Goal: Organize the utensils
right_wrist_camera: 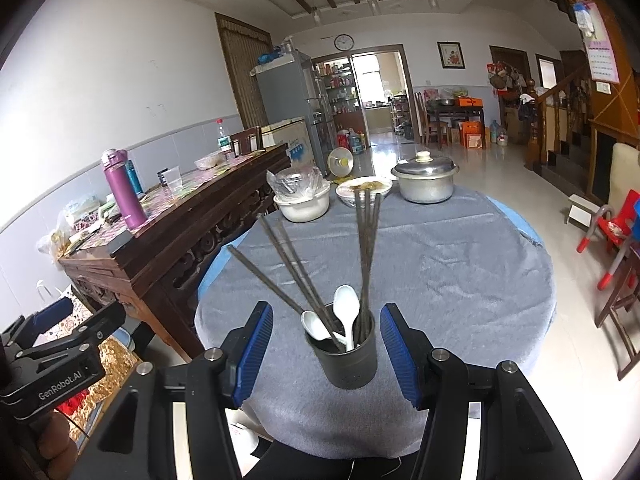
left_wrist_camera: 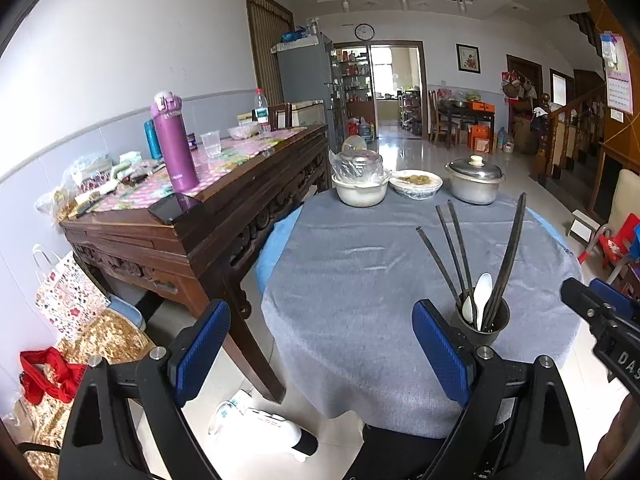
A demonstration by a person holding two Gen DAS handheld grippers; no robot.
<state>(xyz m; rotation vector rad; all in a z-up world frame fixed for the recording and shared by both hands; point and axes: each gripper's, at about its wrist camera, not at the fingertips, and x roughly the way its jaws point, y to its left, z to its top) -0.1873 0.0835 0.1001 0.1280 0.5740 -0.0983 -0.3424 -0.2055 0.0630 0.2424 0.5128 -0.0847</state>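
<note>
A dark utensil cup [right_wrist_camera: 348, 364] stands near the front edge of a round table with a grey cloth [right_wrist_camera: 460, 272]. It holds several dark chopsticks [right_wrist_camera: 366, 248] fanned upward and two white spoons [right_wrist_camera: 346, 304]. My right gripper [right_wrist_camera: 326, 312] is open, with a blue pad on each side of the cup and a gap at both sides. In the left wrist view the cup [left_wrist_camera: 480, 322] sits just right of my left gripper [left_wrist_camera: 320, 320]. That gripper is wide open over the cloth [left_wrist_camera: 340, 280] with nothing between its fingers. The right gripper's tip [left_wrist_camera: 592, 308] shows at the right edge of that view.
At the table's far side stand a white bowl with plastic wrap [left_wrist_camera: 360, 192], a plate of food [left_wrist_camera: 416, 182] and a lidded metal pot [left_wrist_camera: 474, 180]. A dark wooden sideboard [left_wrist_camera: 200, 216] with a purple flask [left_wrist_camera: 174, 144] flanks the table's left. A red child's chair [left_wrist_camera: 612, 240] stands right.
</note>
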